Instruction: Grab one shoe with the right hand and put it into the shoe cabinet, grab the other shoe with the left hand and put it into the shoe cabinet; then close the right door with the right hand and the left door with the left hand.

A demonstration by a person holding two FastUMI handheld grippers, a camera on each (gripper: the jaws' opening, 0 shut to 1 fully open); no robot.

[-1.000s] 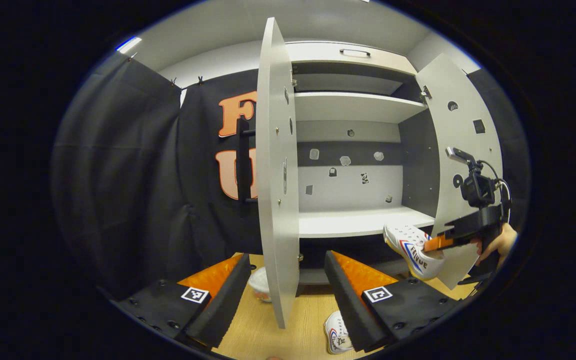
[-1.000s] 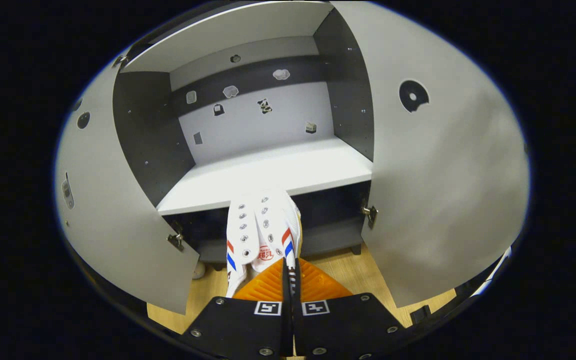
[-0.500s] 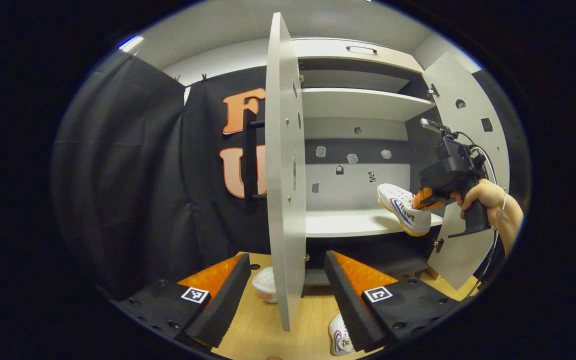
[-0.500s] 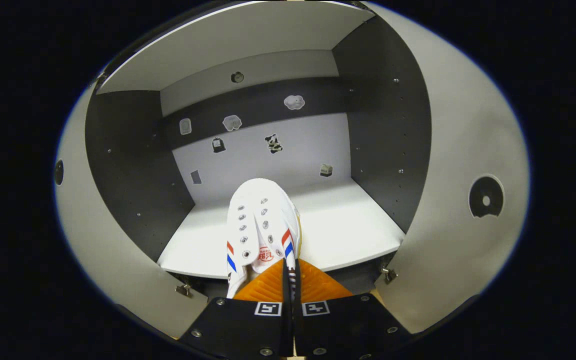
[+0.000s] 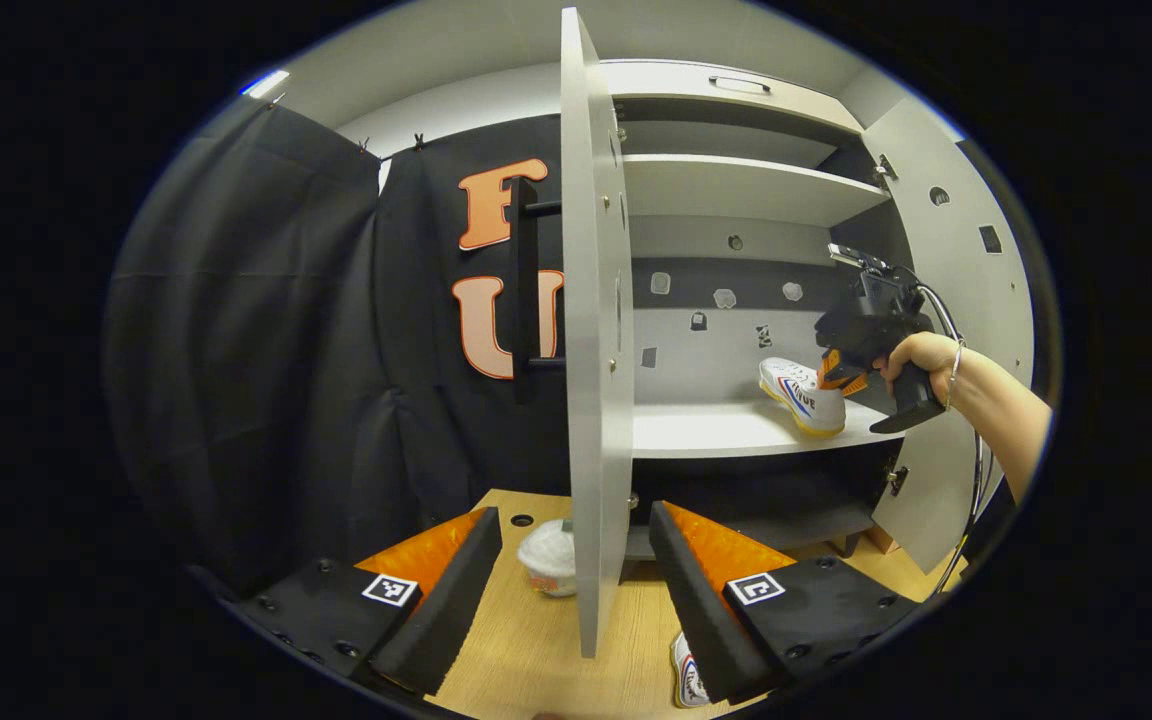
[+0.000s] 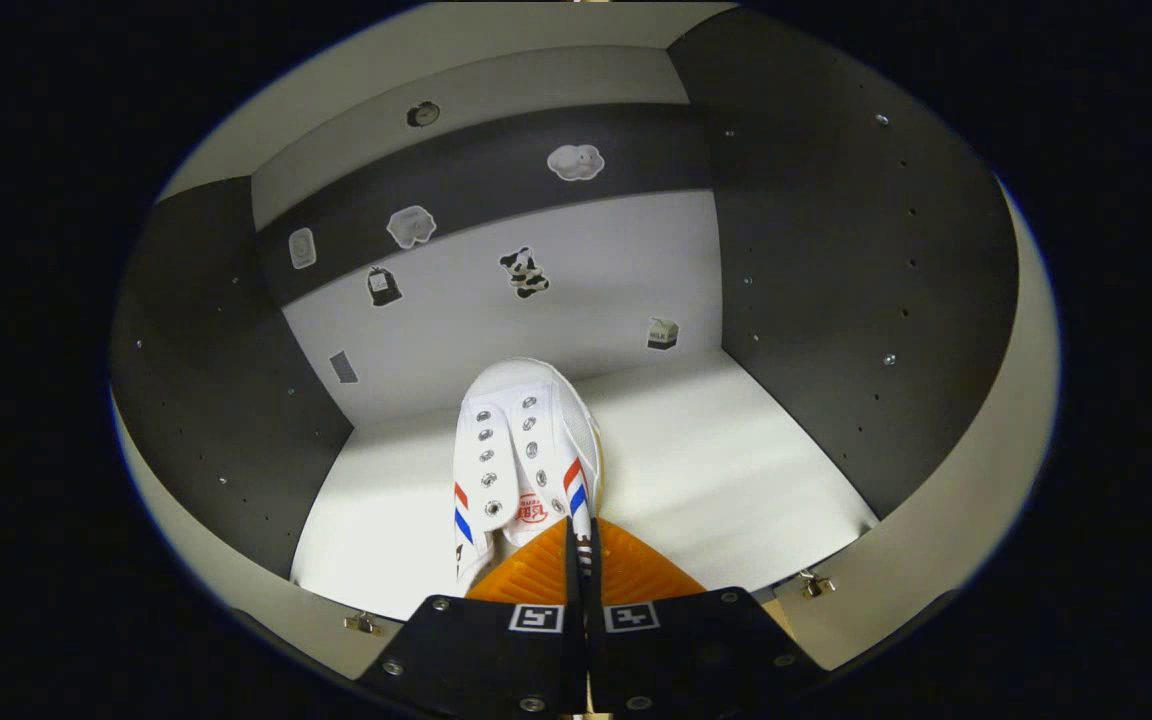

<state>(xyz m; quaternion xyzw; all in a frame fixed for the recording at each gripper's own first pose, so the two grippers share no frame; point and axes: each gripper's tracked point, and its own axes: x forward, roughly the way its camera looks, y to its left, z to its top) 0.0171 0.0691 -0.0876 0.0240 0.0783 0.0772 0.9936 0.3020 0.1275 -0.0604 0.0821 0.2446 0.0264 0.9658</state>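
I've got the R gripper (image 6: 576,560) clamped on one white shoe (image 6: 521,450) over the cabinet's lower shelf (image 6: 696,470), L gripper (image 5: 576,560) wide open w/ the other shoe (image 5: 688,682) on the floor below that shelf.

White shoe (image 6: 521,450) with red and blue side stripes and metal eyelets sits over the cabinet's white middle shelf (image 6: 726,480), toe pointing at the back wall. The other shoe (image 5: 688,682) lies on the wooden floor out front, partly hidden. Shoe cabinet (image 5: 736,190), grey and white; both doors (image 5: 591,350) stand wide open.
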